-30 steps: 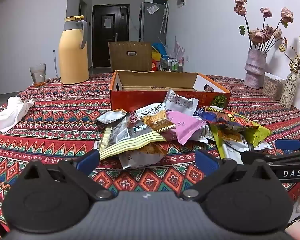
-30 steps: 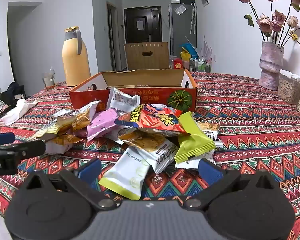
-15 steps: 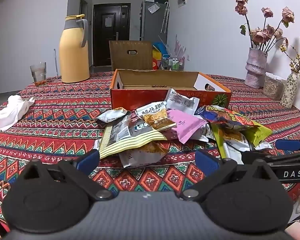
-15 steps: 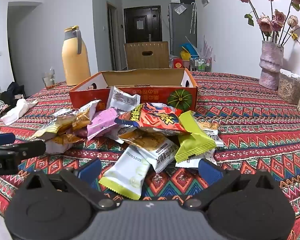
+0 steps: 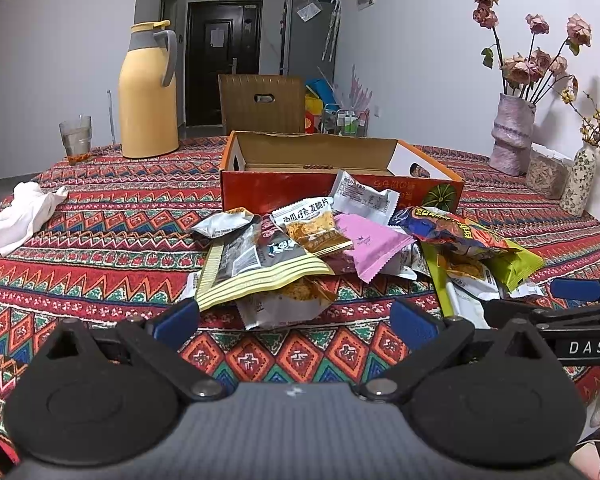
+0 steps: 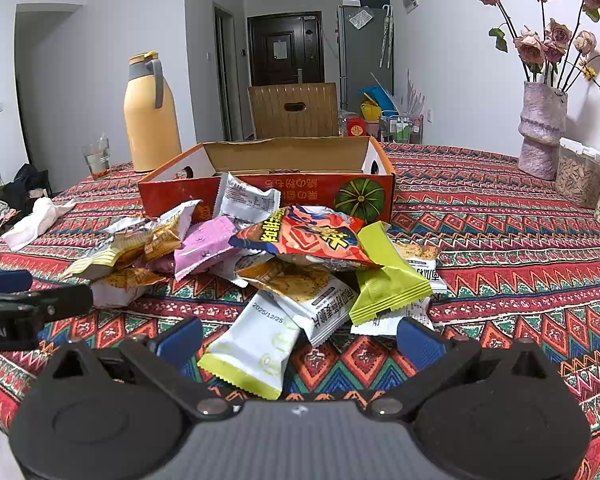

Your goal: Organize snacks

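Nothing on the counter (image 5: 100, 232) has shifted in the last second; only the left tongs (image 5: 294, 322) have crept a touch nearer the snacks (image 5: 340, 248), while the right tongs (image 6: 300, 340) keep their place. Both tongs are spread wide and grip nothing.

By my reading the task has barely begun. The box (image 5: 340, 184) looks empty as far as its visible floor shows, and every packet lies in one heap just in front of the box, some leaning against its front wall. All of the sorting remains.

Nearest the right tongs, on the side of the heap away from the box, lies a white packet (image 6: 256, 344). Its long axis runs roughly toward the box, yellow-green end pointing back at the tongs. A striped bag (image 5: 256, 272) sits before the left tongs, its long axis crossing the box front, stripes facing the tongs.
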`<state>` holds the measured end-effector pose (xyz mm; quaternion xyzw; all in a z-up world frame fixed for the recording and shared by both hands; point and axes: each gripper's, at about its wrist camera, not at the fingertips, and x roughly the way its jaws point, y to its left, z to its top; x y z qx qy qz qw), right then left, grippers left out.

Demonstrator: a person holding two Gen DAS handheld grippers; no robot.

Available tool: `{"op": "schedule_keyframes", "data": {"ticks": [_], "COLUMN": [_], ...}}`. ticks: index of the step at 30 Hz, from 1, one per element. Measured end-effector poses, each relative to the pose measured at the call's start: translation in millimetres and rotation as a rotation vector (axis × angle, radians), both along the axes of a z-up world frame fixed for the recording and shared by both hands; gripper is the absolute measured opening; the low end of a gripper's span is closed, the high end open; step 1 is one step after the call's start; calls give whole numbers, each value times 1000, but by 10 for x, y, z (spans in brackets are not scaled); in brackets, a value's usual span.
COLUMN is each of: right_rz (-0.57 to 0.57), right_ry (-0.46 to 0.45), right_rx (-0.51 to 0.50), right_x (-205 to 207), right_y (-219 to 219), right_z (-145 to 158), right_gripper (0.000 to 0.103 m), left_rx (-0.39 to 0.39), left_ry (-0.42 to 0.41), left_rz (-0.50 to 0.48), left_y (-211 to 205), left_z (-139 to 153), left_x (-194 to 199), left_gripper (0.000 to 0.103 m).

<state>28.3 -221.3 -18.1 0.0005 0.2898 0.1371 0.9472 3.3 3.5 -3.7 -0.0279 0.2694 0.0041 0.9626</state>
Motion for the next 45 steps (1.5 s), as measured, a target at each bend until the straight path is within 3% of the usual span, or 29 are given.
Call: {"op": "schedule_keyframes", "data": {"ticks": [45], "right_rz": [0], "right_ry": [0], "right_rx": [0], "right_x": [-5], "right_y": [1], "right_z": [5], "right_gripper": [103], "left_rx": [2], "left_ry": [-5], "left_rz": [4], "left_y": [-17], "left_z": [10], "left_x": [-2], "left_gripper": [103]}}
